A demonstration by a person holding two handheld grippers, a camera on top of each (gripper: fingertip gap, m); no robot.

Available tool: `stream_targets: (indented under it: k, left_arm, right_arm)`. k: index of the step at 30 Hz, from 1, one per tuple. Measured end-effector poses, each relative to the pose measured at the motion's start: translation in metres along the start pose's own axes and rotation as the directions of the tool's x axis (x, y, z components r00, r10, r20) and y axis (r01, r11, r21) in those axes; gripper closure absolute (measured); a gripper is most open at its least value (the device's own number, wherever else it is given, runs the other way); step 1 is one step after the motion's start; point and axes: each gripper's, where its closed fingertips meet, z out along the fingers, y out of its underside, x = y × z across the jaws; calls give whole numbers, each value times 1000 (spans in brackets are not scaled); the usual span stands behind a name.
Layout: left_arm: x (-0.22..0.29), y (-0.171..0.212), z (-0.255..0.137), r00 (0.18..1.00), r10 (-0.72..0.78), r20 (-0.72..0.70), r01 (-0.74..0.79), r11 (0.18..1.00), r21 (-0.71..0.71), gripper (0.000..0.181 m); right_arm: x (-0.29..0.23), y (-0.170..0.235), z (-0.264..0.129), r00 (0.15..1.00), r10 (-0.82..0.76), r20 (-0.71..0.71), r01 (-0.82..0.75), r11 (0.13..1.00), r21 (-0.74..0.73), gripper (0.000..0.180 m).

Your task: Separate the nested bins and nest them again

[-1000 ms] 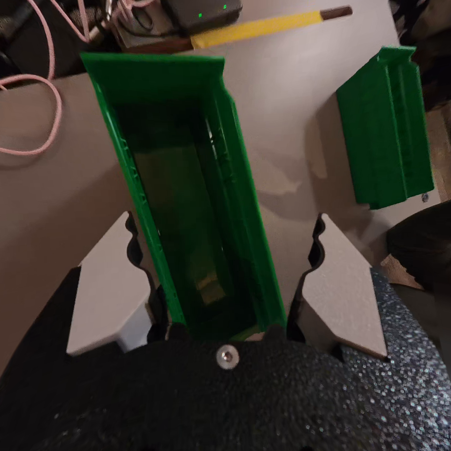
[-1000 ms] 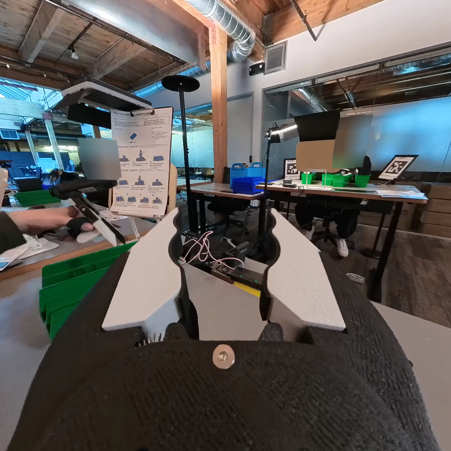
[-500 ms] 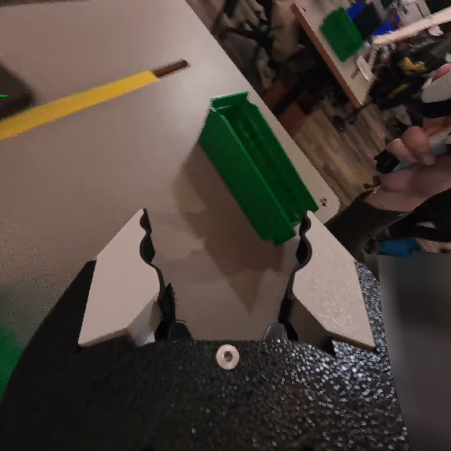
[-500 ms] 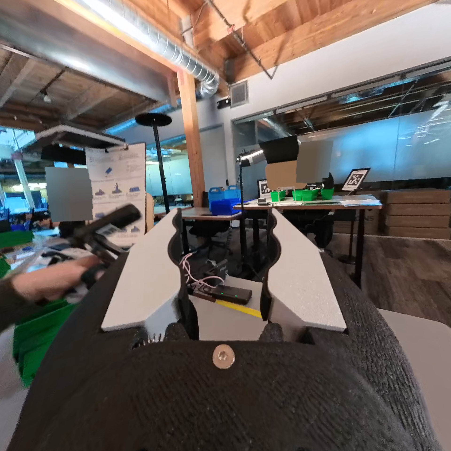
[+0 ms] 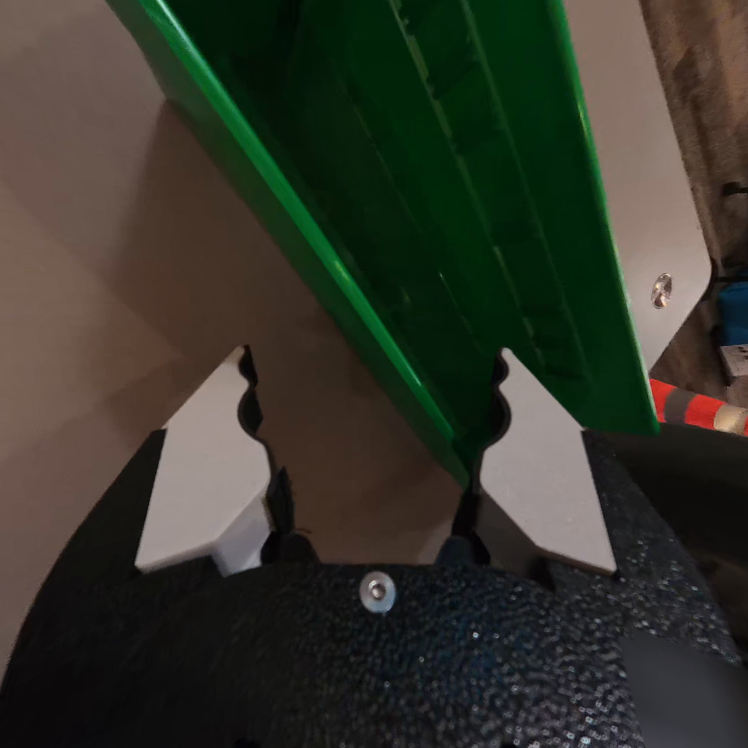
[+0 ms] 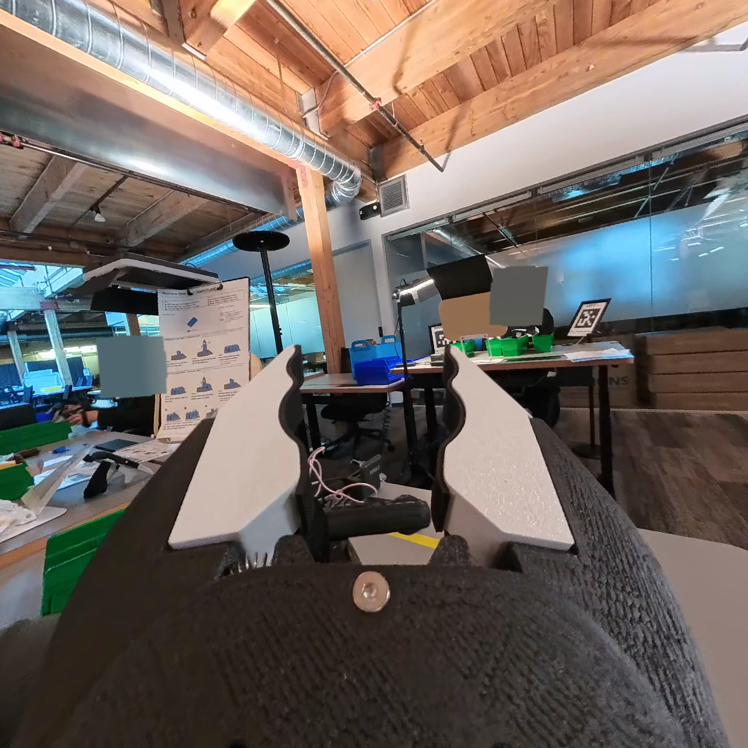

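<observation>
A long green bin point(image 5: 465, 210) fills the upper middle of the left wrist view, lying on the grey table point(image 5: 121, 243) near its right edge. My left gripper point(image 5: 374, 352) is open. The bin's near left wall reaches in between the fingers, close against the right finger point(image 5: 538, 445). Another green bin point(image 6: 77, 554) shows at the lower left of the right wrist view. My right gripper point(image 6: 372, 348) is open and empty, held above the table and pointing out into the room.
The table's right edge with a screw point(image 5: 661, 289) lies just beyond the bin. A red and grey striped thing point(image 5: 696, 409) lies past that edge. A black device point(image 6: 376, 518), a pink cable point(image 6: 324, 477) and a yellow tape strip point(image 6: 413, 538) lie at the table's far end.
My left gripper left the first bin, swung right and closed in on the second bin, whose wall now sits between its open fingers. The right gripper tilted upward and stayed open.
</observation>
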Motion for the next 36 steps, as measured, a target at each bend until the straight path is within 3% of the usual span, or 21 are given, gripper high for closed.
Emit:
stream_targets:
  k: [4,8,11,15,18,20,23,25,30,33,36]
  left_arm:
    - [5,6,-10,999,40,-10,-40,997,-60,122]
    - [-22,11,-26,974,125,187,-115,991,-67,136]
    - [-21,28,-26,976,160,150,-150,986,-77,165]
    - [-19,31,-35,989,144,40,-144,990,-5,171]
    - [-32,33,-55,984,158,77,-161,986,42,176]
    - [-35,31,-80,980,176,95,-186,977,108,180]
    - [-11,42,-124,976,214,-25,-209,969,130,180]
    - [-5,51,-155,979,205,-17,-201,970,138,180]
    - [-54,80,-260,958,96,270,-142,978,156,181]
    - [-100,114,-324,890,-49,453,-29,986,163,180]
    - [-136,153,-367,826,-198,528,114,976,188,181]
  right_arm:
    - [-6,5,5,1000,-6,15,7,1000,-17,112]
    - [-9,8,7,1000,-15,23,16,999,-31,111]
    - [-12,6,7,999,-19,27,19,1000,-23,111]
    - [-15,8,8,999,-18,38,19,999,-29,111]
    - [-17,8,8,999,-22,43,23,999,-30,111]
    - [-18,7,7,999,-22,45,23,999,-26,111]
    - [-16,7,8,999,-21,40,22,999,-27,111]
    - [-15,9,8,999,-19,38,20,999,-36,112]
    - [-15,7,7,999,-19,38,20,999,-27,111]
    - [-16,5,6,999,-17,40,18,1000,-17,111]
    - [-15,5,6,999,-10,41,10,1000,-16,111]
